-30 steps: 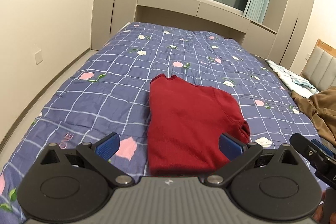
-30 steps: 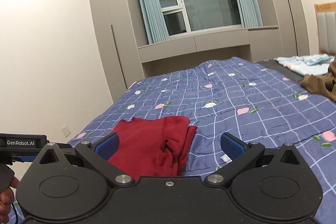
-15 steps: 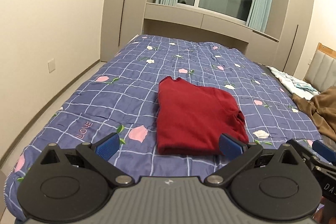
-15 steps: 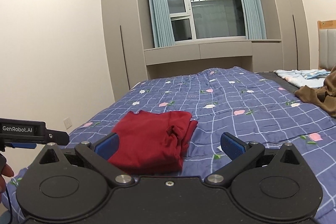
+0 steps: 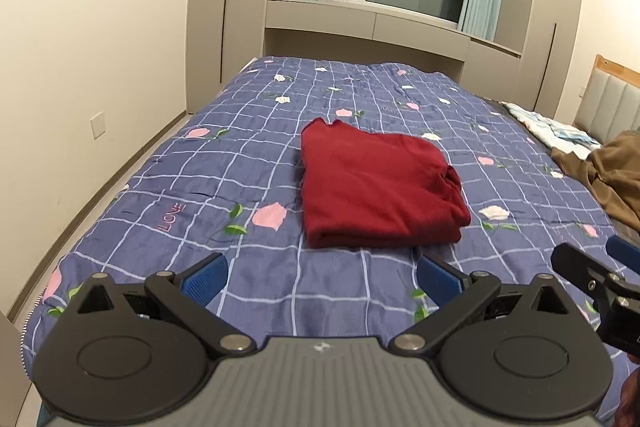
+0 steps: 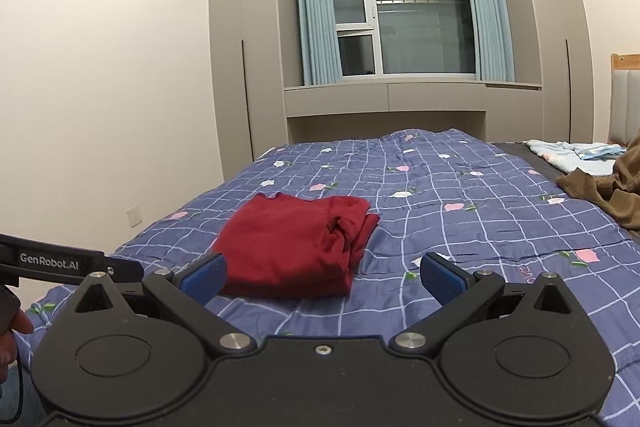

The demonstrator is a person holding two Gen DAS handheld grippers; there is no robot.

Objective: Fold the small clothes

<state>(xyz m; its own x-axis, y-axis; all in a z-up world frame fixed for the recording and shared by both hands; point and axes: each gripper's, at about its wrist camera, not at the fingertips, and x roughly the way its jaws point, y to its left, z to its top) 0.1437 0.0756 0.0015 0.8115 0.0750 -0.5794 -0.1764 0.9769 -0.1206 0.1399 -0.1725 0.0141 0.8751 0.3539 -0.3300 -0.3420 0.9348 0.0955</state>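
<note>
a red garment (image 5: 380, 187) is lying folded into a thick rectangle on the blue checked bedspread (image 5: 240, 147), near the middle of the near half of the bed and well apart from both tools. the left gripper (image 5: 320, 277) is hovering over the foot of the bed with its blue-padded fingers (image 5: 202, 277) spread wide and gripping nothing. the right gripper (image 6: 322, 275) is hovering just beside it, its fingers (image 6: 442, 277) also spread wide and empty; its tip is showing at the right edge of the left view. the fold is looking close to finished, though the right-hand edge of the garment is bunching into a loose knot of cloth where layers meet. the fabric is looking soft, light and fleecy, so it will probably be sagging and sliding open if lifted by one layer alone. a sound hold would be pinching through all the layers at a firm folded edge, say the thick near edge facing the grippers, with one tool at each corner so the stack is keeping its shape. the bunched side is the weak spot, since a pinch there could be catching only a stray flap and pulling the fold apart. a brown garment (image 6: 600, 187) and some pale blue cloth (image 6: 572, 151) are lying at the far right, seemingly waiting their turn.
</note>
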